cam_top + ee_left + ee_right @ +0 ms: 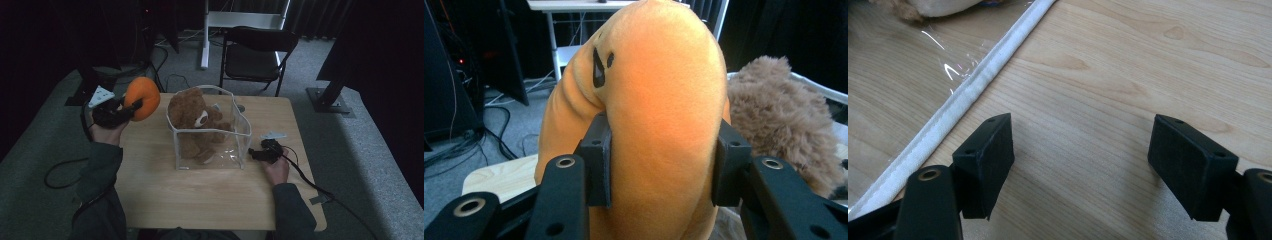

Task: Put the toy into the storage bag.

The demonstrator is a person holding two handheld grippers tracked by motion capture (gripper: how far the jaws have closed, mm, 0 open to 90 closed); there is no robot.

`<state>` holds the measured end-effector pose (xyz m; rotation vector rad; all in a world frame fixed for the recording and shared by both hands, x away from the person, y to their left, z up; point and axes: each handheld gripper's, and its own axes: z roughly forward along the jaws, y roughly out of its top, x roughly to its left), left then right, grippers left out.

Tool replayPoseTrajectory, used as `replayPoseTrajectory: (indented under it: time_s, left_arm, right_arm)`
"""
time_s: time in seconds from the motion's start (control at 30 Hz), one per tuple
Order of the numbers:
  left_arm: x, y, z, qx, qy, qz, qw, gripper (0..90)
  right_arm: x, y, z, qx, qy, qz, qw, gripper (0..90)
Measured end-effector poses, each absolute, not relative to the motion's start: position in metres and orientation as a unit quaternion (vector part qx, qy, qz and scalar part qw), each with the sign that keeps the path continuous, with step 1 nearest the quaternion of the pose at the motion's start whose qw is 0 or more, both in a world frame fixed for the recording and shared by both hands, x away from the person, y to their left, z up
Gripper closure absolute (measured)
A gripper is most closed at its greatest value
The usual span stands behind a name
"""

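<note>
My left tongs point(659, 165) are clenched on a soft, rounded orange plush toy point(654, 100), its fleecy skin bulging between the black pads and marked with small dark shapes near the top. I hold it raised off the light wooden worktop point(210, 195), just left of a clear plastic box with white fabric-trimmed edges point(210, 131). Inside the box sits a fuzzy brown teddy bear point(192, 115). My right tongs point(1080, 165) are released, jaws wide apart over bare wood, resting low beside the box's right wall, my forearm lying along the worktop.
</note>
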<state>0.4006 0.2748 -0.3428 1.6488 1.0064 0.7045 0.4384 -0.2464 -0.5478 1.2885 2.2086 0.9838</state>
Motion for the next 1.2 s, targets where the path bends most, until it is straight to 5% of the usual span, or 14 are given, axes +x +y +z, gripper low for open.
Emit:
replayPoseTrajectory:
  time_s: [1.2]
  left_arm:
    - [0.397, 0.256, -0.317, 0.685, 0.377, 0.265, 0.564, 54.8]
  right_arm:
    - [0.438, -0.246, -0.548, 0.458, 0.791, 0.353, 0.199, 25.3]
